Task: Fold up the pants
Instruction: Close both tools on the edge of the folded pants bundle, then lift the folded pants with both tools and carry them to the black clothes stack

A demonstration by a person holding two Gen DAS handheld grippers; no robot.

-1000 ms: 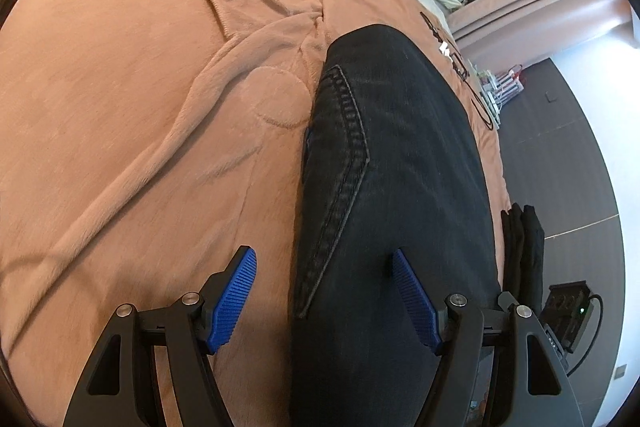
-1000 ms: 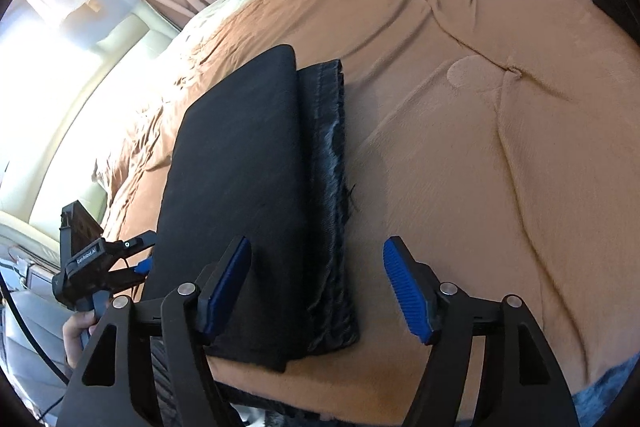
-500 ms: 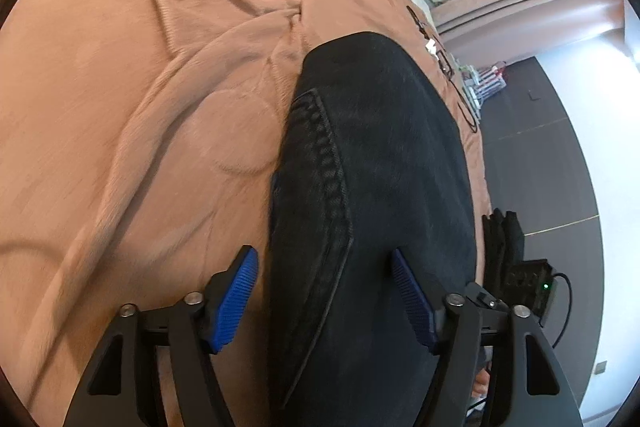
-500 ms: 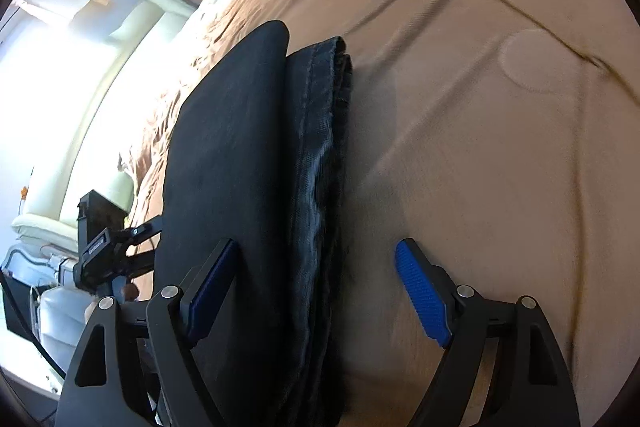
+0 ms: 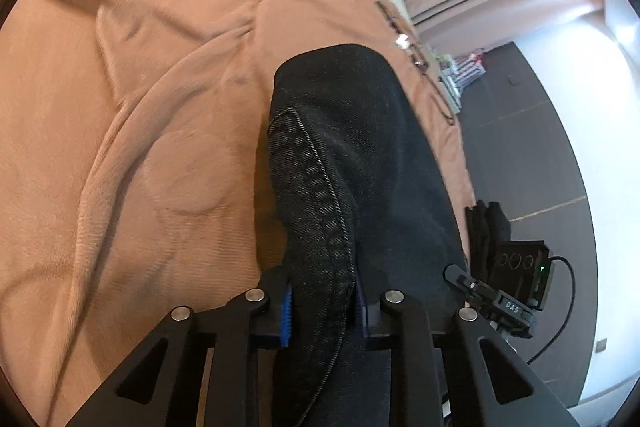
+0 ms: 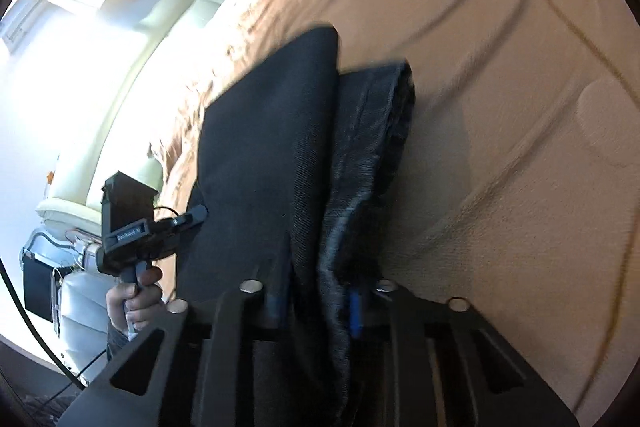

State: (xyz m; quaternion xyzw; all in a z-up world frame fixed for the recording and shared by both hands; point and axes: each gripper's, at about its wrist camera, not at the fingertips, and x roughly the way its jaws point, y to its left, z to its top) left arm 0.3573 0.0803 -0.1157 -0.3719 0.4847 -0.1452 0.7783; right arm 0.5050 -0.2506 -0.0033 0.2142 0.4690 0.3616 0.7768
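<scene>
blur: pants (image 6: 280,155) far edge | hidden: right claw (image 6: 316,303) pads under denim | cut off: pants' near end

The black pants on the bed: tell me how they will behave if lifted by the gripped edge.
The black pants will probably sag and drape, since the fabric already bunches between the closing jaws of the left gripper and the right gripper. The thick stitched denim looks fairly heavy for cloth. The folded layers, offset in the right wrist view, may slip apart on the blanket.
</scene>
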